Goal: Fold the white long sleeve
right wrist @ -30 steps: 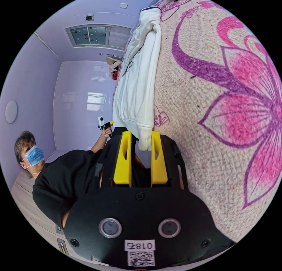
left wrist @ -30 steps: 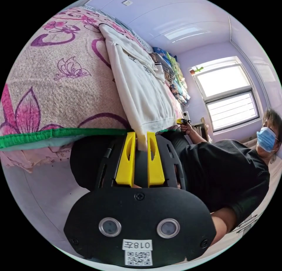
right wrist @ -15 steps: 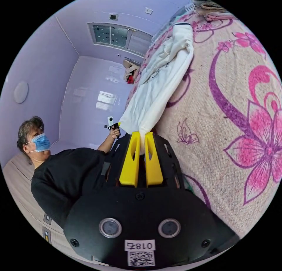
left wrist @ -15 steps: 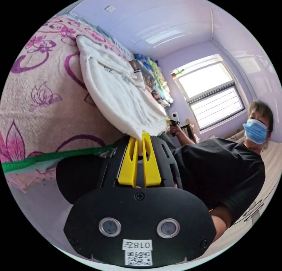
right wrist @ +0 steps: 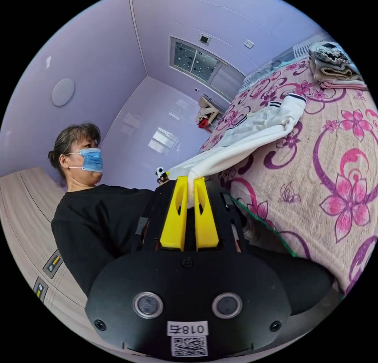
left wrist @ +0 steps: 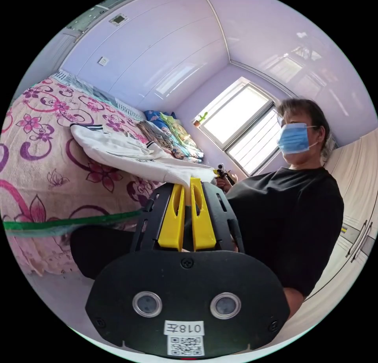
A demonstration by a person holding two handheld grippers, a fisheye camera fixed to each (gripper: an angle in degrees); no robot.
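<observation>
Plainly, both the left gripper (left wrist: 188, 183) and right gripper (right wrist: 189, 183) are pinching soft white long sleeve (left wrist: 130, 158) hem between yellow jaws; its printed lettering is unreadable.

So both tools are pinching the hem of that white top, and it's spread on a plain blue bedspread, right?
Not quite. The bedspread is beige with pink and purple flowers, not plain blue, as the right gripper view shows. The rest holds: the left tool and right tool each pinch the hem of the white top.
</observation>
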